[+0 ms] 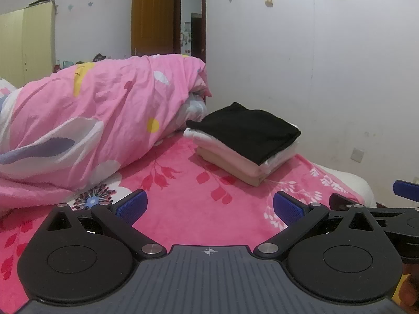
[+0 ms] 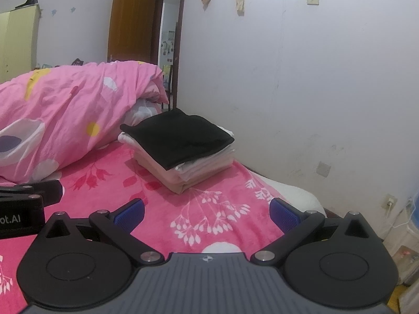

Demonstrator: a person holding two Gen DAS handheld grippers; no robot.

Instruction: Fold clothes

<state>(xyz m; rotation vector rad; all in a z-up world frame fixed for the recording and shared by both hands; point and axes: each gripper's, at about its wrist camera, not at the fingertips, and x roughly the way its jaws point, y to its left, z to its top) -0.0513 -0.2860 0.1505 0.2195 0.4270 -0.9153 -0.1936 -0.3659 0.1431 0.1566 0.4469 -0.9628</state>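
Note:
A neat stack of folded clothes (image 1: 246,151) (image 2: 183,157) rests on the pink floral bed sheet (image 1: 188,198) (image 2: 146,204); a black garment (image 1: 246,128) (image 2: 178,136) lies on top, with white, pale pink and beige pieces under it. My left gripper (image 1: 209,206) stands open over the sheet, well short of the stack, with nothing between its blue pads (image 1: 132,206). My right gripper (image 2: 207,214) is open too, empty, low over the sheet in front of the stack. Part of the right gripper (image 1: 392,209) shows at the left wrist view's right edge.
A bunched pink floral duvet (image 1: 86,130) (image 2: 65,115) fills the bed's left side, touching the stack's far corner. A white wall (image 1: 314,78) runs along the bed's right edge. A brown door (image 1: 152,15) and a pale wardrobe (image 1: 26,47) stand behind. Cables and a socket (image 2: 390,202) sit low right.

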